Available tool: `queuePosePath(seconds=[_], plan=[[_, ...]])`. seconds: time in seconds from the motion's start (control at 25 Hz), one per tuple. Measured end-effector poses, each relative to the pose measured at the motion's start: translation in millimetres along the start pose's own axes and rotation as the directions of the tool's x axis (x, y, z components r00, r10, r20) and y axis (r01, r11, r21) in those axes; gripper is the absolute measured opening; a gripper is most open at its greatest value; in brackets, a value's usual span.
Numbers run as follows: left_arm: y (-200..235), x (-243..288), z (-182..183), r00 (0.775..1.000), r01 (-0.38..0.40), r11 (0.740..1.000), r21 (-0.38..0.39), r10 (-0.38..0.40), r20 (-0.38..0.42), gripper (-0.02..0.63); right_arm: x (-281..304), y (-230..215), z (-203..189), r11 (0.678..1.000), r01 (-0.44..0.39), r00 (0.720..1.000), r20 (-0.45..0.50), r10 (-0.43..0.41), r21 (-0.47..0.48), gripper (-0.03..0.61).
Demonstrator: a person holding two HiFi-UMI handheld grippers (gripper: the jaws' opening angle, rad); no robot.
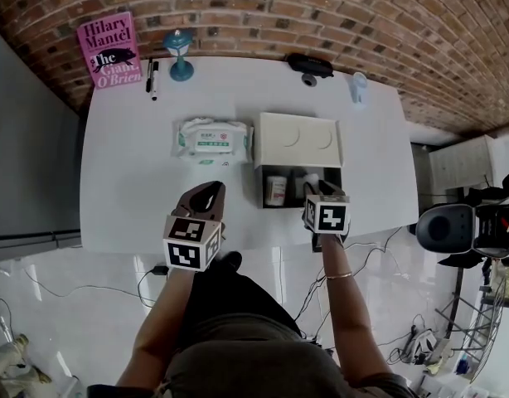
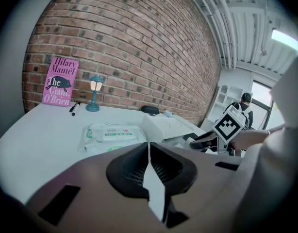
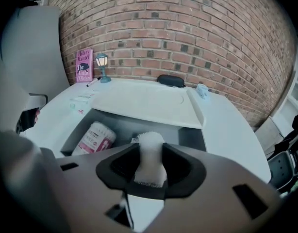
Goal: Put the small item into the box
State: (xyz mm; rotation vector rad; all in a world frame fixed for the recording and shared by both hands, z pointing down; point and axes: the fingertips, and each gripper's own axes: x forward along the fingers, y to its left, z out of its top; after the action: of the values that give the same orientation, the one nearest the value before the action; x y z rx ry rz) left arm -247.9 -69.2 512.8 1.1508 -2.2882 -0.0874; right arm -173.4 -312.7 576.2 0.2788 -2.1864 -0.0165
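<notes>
White table (image 1: 122, 156) against a brick wall (image 1: 321, 15). Right gripper (image 3: 149, 152) jaws clamp a white gauze roll (image 3: 150, 171) over the open box (image 3: 149, 103), plain only in that gripper's view. Left gripper (image 2: 149, 152) jaws together, empty.

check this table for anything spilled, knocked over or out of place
Nothing stands out. The pink-labelled bottle lies on its side, but it is inside the open box, so it looks stowed rather than toppled. The right gripper holds a white gauze roll over the box. Nothing looks spilled or damaged.
</notes>
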Motion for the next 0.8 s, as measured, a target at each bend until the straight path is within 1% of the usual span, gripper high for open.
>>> queuePosePath(seconds=[0.36, 0.52, 0.8], plan=[[11, -2, 0, 1.0, -0.011, 1.0, -0.014, 0.011, 0.003, 0.031, 11, -2, -8, 0.997, 0.049, 0.996, -0.067, -0.053, -0.057, 0.153], [13, -2, -1, 1.0, -0.011, 1.0, -0.017, 0.011, -0.001, 0.031, 13, 0, -9, 0.996, 0.039, 0.995, -0.083, -0.046, -0.079, 0.153], [13, -1, -3, 1.0, -0.006, 1.0, -0.012, 0.006, -0.01, 0.031, 16, 0, -13, 0.993, 0.059, 0.992, -0.102, -0.069, -0.103, 0.158]])
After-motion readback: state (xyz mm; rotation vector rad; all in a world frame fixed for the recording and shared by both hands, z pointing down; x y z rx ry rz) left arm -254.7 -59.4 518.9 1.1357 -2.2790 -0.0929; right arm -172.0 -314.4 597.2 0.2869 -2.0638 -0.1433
